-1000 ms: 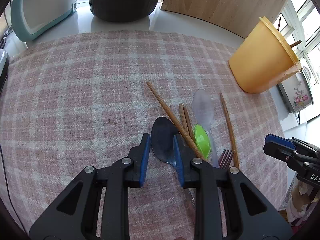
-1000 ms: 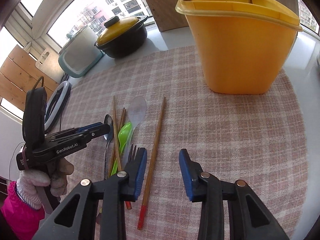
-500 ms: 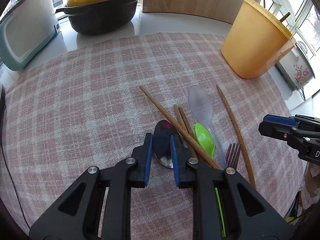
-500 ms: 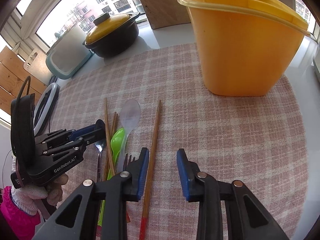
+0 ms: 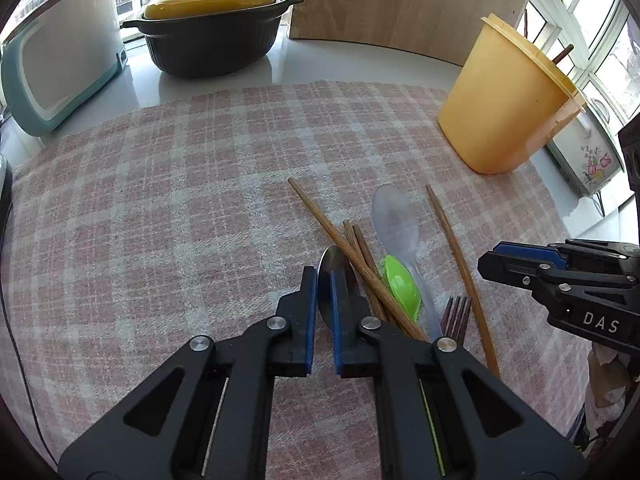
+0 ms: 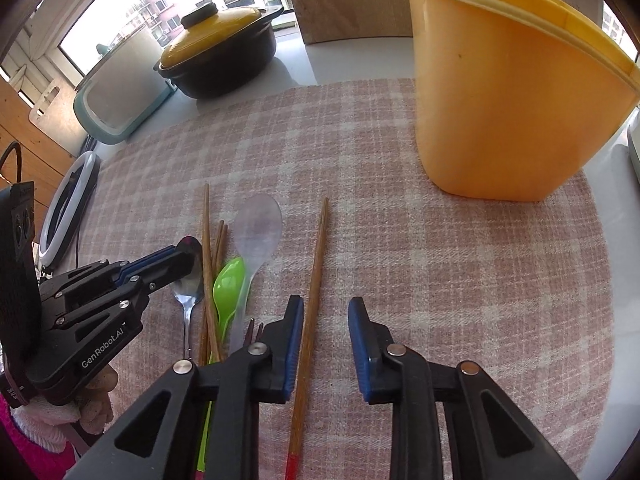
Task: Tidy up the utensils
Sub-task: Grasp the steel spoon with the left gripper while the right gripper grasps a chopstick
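Note:
Utensils lie on a pink checked cloth [image 5: 160,200]: a metal spoon [image 5: 326,276], several wooden chopsticks [image 5: 352,256], a green plastic spoon [image 5: 402,286], a clear plastic spoon [image 5: 394,220] and a dark fork [image 5: 456,316]. My left gripper [image 5: 323,300] is shut on the metal spoon's bowl; it also shows in the right wrist view [image 6: 186,258], with the spoon's handle [image 6: 187,320] below it. My right gripper [image 6: 325,332] is open above a lone chopstick [image 6: 314,276]. A yellow holder [image 6: 508,92] with chopsticks inside stands at the far right.
A black pot with a yellow lid [image 5: 212,32], a teal-and-white appliance [image 5: 56,64] and a wooden board [image 5: 400,0] stand behind the cloth. A floral white container [image 5: 592,156] sits right of the holder. A ring light [image 6: 68,208] lies off the cloth's left edge.
My left gripper's fingers have closed from open onto the metal spoon's bowl. My right gripper has shifted slightly left over the lone chopstick and stays open.

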Action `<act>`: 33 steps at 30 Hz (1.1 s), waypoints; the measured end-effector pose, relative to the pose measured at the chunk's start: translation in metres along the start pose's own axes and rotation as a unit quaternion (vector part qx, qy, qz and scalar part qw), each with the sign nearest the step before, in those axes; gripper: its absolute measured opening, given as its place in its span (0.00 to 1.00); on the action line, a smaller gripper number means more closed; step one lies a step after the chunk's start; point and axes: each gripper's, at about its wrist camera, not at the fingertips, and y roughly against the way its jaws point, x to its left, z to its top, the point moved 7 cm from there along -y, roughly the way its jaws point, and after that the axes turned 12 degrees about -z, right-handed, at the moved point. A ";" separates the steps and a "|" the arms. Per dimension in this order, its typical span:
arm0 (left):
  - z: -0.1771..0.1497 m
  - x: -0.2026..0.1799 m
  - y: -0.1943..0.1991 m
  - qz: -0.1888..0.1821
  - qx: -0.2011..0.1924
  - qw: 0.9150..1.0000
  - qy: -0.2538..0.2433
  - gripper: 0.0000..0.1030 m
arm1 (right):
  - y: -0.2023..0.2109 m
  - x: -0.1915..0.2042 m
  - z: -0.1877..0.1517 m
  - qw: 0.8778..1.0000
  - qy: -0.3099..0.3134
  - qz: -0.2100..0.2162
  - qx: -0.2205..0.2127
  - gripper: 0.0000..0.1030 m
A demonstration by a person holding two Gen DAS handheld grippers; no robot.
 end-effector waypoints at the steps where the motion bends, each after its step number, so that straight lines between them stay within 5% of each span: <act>1: 0.000 0.000 0.000 0.000 0.000 1.000 0.000 0.04 | -0.001 0.001 0.001 1.000 0.002 -0.001 0.001 0.22; 22: -0.005 0.006 0.011 0.008 -0.009 1.000 0.008 0.02 | -0.032 0.024 0.023 0.996 0.064 -0.050 0.031 0.20; 28: -0.005 0.007 0.013 0.008 -0.013 1.000 0.014 0.02 | -0.037 0.033 0.027 0.993 0.085 -0.070 0.032 0.06; 33: -0.004 0.008 0.018 0.012 -0.018 1.000 0.016 0.00 | -0.035 0.029 0.026 0.995 0.078 -0.055 0.030 0.04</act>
